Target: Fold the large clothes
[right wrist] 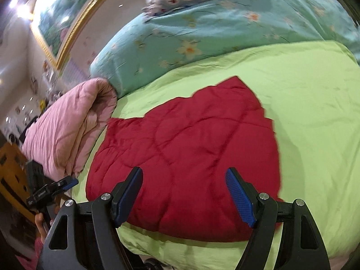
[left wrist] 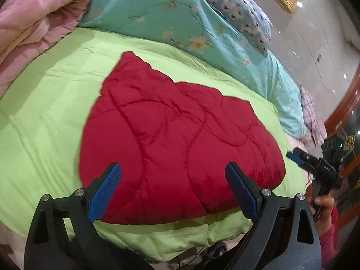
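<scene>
A red quilted garment [left wrist: 175,139] lies folded flat on the lime-green bedspread [left wrist: 51,112]; the right wrist view shows the same red garment [right wrist: 186,148] on the green bedspread [right wrist: 310,103]. My left gripper [left wrist: 173,168] hovers above its near edge, blue pads wide apart, nothing between them. My right gripper [right wrist: 184,173] also hangs open over the near edge, holding nothing. In the left wrist view the right gripper [left wrist: 299,157] appears at the far right, held in a hand. The left gripper [right wrist: 60,185] shows at the lower left of the right wrist view.
A rolled pink quilt [left wrist: 33,27] lies at the left of the bed. A teal floral duvet [left wrist: 180,18] and a patterned pillow [left wrist: 238,9] are behind. A gold-framed picture [right wrist: 60,22] hangs on the wall. Wooden furniture [left wrist: 344,103] stands to the right.
</scene>
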